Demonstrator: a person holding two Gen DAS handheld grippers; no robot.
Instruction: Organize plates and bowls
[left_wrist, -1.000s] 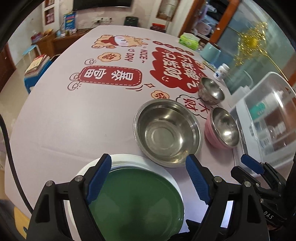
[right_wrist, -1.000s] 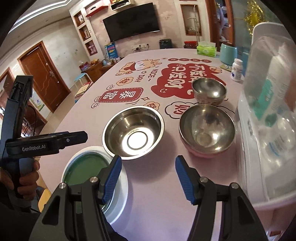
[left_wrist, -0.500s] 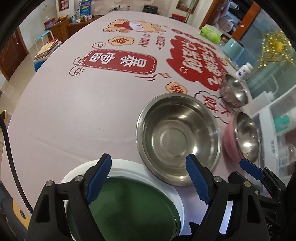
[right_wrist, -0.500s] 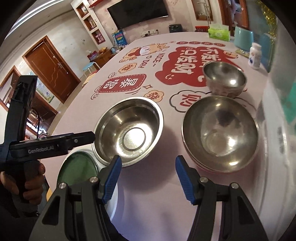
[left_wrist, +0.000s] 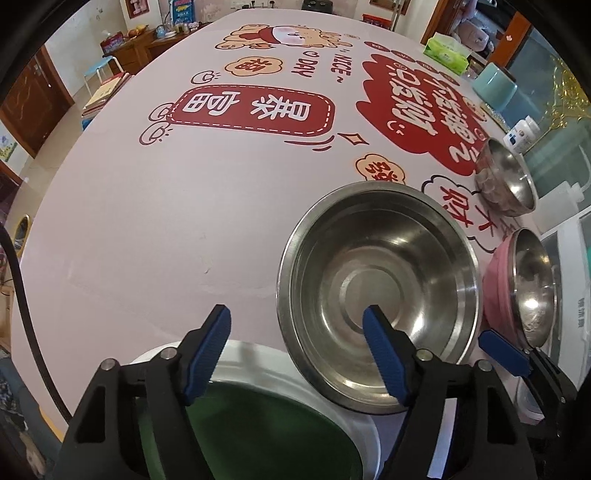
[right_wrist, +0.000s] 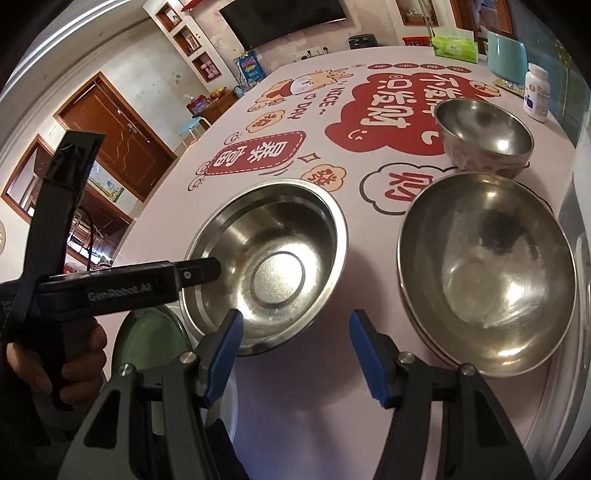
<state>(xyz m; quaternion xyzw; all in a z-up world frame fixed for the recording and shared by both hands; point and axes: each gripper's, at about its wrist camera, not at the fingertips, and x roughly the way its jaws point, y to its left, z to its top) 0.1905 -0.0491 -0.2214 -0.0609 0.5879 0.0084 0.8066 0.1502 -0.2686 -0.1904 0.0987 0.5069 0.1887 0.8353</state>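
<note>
Pink printed tablecloth (left_wrist: 147, 240) bearing three steel bowls: wide bowl (left_wrist: 376, 295) centre, pink-sided bowl (left_wrist: 517, 288) right, small bowl (left_wrist: 506, 181) upper right. One green plate (left_wrist: 266, 435) on white plate (left_wrist: 258, 354), cut off at bottom. Left gripper (left_wrist: 295, 350) jaws just narrowing, straddling wide bowl's rim, not gripping; right gripper (right_wrist: 293, 354) jaws parted, holding nothing.

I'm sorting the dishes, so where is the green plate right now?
The green plate sits at the near table edge, low in the left wrist view, on a white plate beside the big steel bowl.

- Left claw (left_wrist: 297, 354): black plastic frame, two fingers faced with ribbed blue pads (left_wrist: 207, 356), round silver screws at the joints.
- Right claw (right_wrist: 293, 356): same black frame, blue ribbed pads, silver screws.
- White "GenRobot.AI" lettering on the left claw's black body.
- A black cable (left_wrist: 27, 332) beside the left claw.
</note>
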